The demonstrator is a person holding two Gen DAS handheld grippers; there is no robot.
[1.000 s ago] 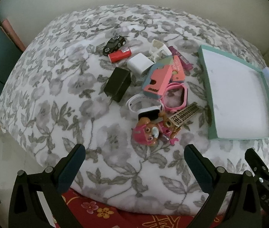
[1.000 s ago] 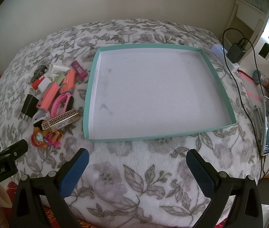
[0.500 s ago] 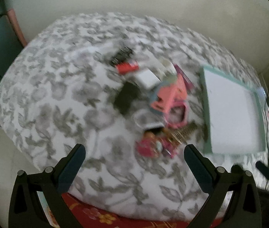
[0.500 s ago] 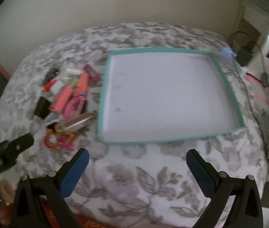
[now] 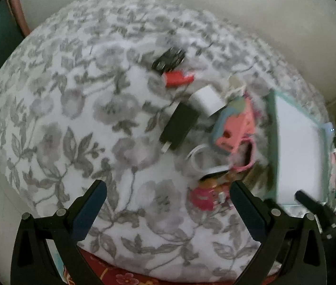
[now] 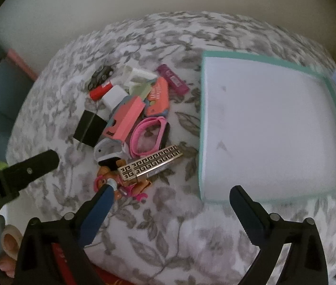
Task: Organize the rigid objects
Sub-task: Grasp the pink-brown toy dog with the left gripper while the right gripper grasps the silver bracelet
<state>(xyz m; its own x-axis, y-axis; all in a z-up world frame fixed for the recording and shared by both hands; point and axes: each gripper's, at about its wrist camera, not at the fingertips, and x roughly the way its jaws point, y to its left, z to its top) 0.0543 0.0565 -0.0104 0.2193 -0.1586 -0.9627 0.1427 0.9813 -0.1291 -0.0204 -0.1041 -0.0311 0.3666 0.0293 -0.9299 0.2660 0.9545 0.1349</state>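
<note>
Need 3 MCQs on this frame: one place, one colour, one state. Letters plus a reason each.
1. Where does the shallow teal-rimmed white tray lie relative to the heap of small objects, in the right wrist view?
A. to its right
B. to its left
C. under it

2. What colour is the loop-shaped band beside the gold key-pattern bar?
A. green
B. pink
C. yellow

3. What state is the tray in?
A. full
B. lidded
C. empty

Answers: 1 A, the heap sits left of the tray's rim. 2 B, the loop is plainly pink. 3 C, only bare white floor shows inside.
</note>
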